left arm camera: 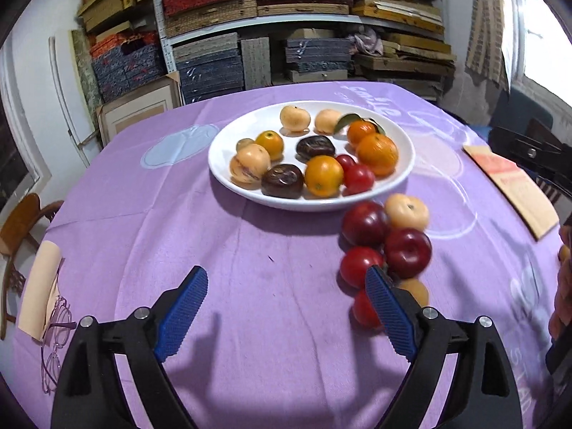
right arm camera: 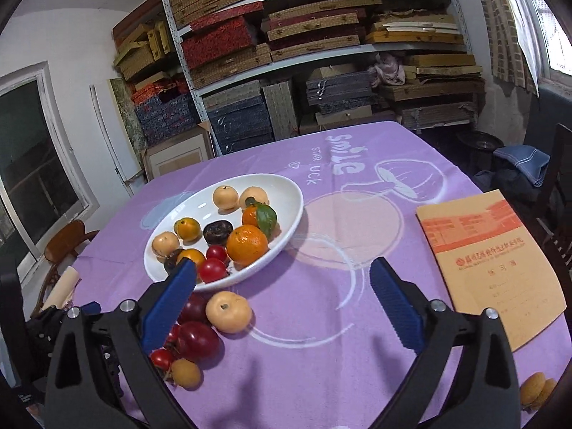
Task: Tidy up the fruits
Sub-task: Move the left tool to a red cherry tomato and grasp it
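A white plate (left arm camera: 221, 164) (right arm camera: 286, 193) on the purple tablecloth holds several fruits: oranges (left arm camera: 377, 153), pale peach-coloured fruits, dark brown ones (left arm camera: 282, 180) and small red tomatoes (left arm camera: 358, 178). Beside the plate's near edge lies a loose cluster: dark red plums (left arm camera: 364, 223) (right arm camera: 198, 341), a pale round fruit (left arm camera: 407, 211) (right arm camera: 228, 311), tomatoes and a small orange fruit (right arm camera: 186, 373). My left gripper (left arm camera: 286, 307) is open over bare cloth, its right finger just left of the cluster. My right gripper (right arm camera: 284, 302) is open with nothing between its fingers, its left finger over the cluster.
An orange-printed brown booklet (right arm camera: 489, 264) (left arm camera: 511, 189) lies on the table's right side. Two small yellowish fruits (right arm camera: 536, 389) sit near the front right edge. Purple-framed glasses (left arm camera: 53, 343) rest at the left edge. Shelves of boxes stand behind the table; a wooden chair (left arm camera: 21, 221) at left.
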A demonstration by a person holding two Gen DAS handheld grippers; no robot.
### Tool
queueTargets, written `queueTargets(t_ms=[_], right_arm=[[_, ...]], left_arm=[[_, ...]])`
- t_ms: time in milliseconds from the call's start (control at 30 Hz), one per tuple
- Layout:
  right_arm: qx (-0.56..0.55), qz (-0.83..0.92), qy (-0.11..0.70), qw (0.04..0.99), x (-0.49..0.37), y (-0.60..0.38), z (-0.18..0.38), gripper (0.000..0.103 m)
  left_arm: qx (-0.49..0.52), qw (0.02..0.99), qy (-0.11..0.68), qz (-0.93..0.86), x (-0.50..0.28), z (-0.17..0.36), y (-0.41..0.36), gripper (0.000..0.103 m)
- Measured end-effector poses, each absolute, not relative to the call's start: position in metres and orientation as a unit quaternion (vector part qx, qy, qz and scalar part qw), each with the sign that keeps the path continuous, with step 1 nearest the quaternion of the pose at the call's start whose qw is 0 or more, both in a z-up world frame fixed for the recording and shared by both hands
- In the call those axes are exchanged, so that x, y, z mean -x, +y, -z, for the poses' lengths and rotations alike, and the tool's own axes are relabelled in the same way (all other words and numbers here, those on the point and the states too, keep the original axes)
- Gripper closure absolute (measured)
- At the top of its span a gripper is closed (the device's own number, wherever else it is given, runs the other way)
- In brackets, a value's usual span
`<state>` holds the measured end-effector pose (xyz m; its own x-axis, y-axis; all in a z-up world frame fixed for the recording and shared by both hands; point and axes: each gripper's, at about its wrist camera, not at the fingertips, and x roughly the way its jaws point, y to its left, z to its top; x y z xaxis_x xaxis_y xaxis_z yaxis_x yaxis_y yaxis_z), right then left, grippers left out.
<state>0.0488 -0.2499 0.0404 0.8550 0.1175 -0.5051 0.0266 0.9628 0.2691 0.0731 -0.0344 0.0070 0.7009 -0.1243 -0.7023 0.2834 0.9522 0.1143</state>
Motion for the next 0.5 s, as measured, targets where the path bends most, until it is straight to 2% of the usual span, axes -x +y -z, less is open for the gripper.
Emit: queueTargets(t_ms=[500], right_arm=[[-0.169,-0.033,0.278,0.945,-0.053,-0.26,-0.036,0.006]], left_arm=[[-0.113,0.912,0.371,0.134,-0.061,0.012,-0.054,0.011]])
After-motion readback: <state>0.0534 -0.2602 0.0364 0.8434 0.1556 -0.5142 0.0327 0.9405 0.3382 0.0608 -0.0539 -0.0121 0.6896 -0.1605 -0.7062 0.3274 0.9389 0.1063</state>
